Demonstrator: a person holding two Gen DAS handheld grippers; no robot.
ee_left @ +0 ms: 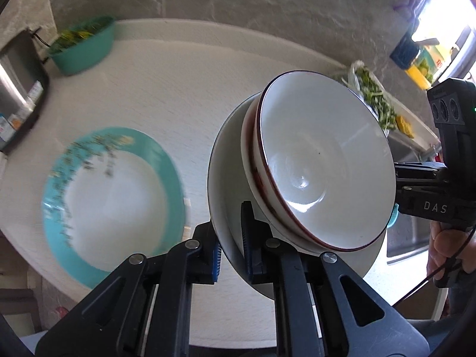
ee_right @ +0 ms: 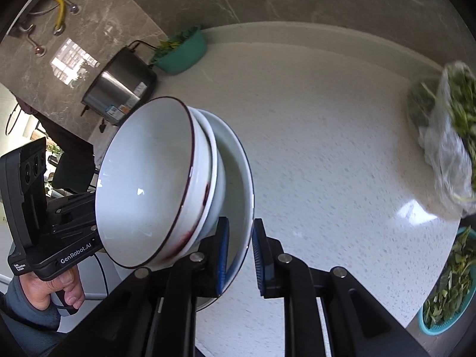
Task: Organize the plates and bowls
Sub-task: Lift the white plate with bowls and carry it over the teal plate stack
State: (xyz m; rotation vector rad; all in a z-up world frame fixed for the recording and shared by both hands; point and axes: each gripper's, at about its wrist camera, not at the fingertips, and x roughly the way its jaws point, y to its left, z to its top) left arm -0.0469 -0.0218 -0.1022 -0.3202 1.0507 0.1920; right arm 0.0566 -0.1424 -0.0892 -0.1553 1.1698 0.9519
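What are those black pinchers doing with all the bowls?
A person holds two grippers, one in each hand. The left gripper and the right gripper each pinch an opposite rim of a white plate that carries two stacked white bowls, held above the counter. A teal-rimmed plate lies on the counter beside them.

We see open surface (ee_right: 327, 148) between the teal-rimmed plate (ee_left: 113, 196), the teal basin (ee_left: 83, 47) and the bagged greens (ee_right: 452, 148).
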